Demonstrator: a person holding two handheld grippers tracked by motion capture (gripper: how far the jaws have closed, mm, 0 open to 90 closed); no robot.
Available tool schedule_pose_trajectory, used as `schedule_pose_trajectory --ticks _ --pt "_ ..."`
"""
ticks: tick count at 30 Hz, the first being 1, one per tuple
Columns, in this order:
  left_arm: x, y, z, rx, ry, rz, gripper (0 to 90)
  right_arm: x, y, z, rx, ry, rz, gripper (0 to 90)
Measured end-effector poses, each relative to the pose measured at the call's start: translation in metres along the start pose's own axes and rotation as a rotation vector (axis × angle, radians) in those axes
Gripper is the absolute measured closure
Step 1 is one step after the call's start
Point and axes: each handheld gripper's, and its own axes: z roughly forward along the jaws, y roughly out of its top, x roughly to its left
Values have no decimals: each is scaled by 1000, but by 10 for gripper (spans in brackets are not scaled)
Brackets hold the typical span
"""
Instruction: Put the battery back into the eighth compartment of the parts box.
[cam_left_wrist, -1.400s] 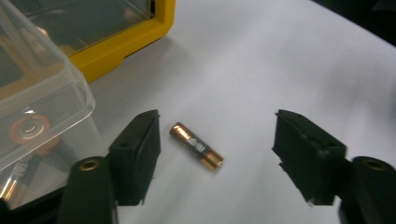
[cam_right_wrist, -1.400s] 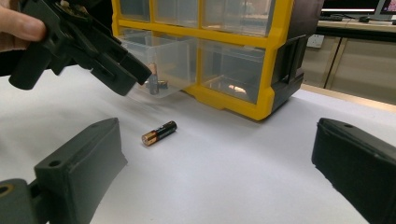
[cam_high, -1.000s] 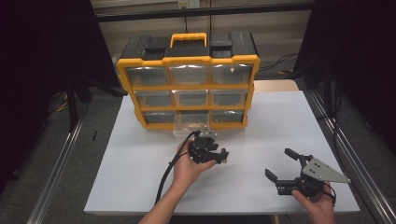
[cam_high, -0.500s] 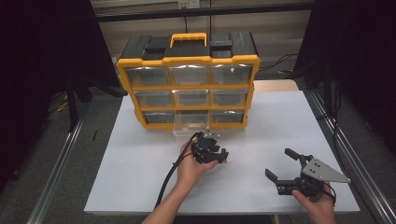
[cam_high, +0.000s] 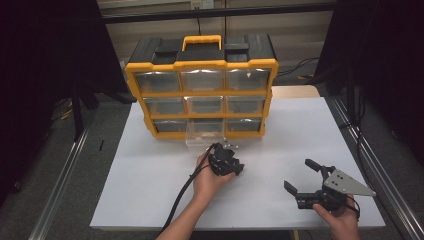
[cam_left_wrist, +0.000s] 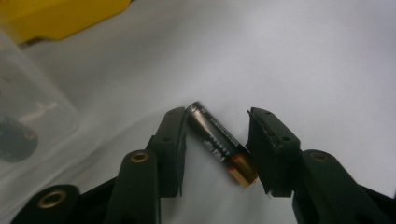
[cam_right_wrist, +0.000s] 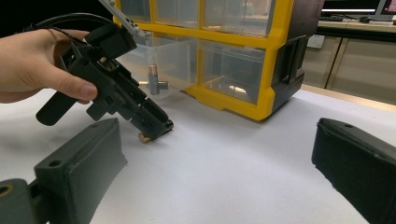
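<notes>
A black and gold battery (cam_left_wrist: 219, 142) lies slantwise on the white table (cam_high: 150, 170), in front of a pulled-out clear drawer (cam_high: 205, 135). My left gripper (cam_left_wrist: 218, 113) points down over the battery, one jaw on each side. Its jaws have just been closing; the pads stand close to the battery's ends, with no firm press on it. From the right gripper view, the left gripper (cam_right_wrist: 156, 128) stands tilted on the table, and the battery's copper end (cam_right_wrist: 142, 137) peeks out beneath it. My right gripper (cam_high: 299, 174) rests open near the front right, with nothing between its jaws (cam_right_wrist: 219, 154).
A yellow and black organizer (cam_high: 200, 92) with several clear drawers stands at the back of the table. Its bottom middle drawer (cam_right_wrist: 163, 65) is pulled out and holds an upright battery (cam_right_wrist: 152, 77). The left gripper's cable (cam_high: 180, 200) trails toward the front edge.
</notes>
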Motion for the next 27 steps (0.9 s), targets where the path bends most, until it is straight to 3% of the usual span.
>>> schedule_pose_trajectory --ticks 2,6,11,18,24,27 --pt "1 1 -3 42 15 1 678 0 0 0 -1 -5 -1 14" --pt "1 0 -4 39 9 -19 771 0 0 0 2 -2 -4 14" --pt "2 0 -5 41 -3 -44 773 0 0 0 -1 -1 -3 14" --pt "4 1 -11 68 -63 -54 774 0 0 0 0 -2 -4 14" --pt "8 5 -24 27 -97 -79 775 0 0 0 -1 -3 -5 14" --pt "8 9 -31 24 -107 -64 775 0 0 0 0 -6 -3 14"
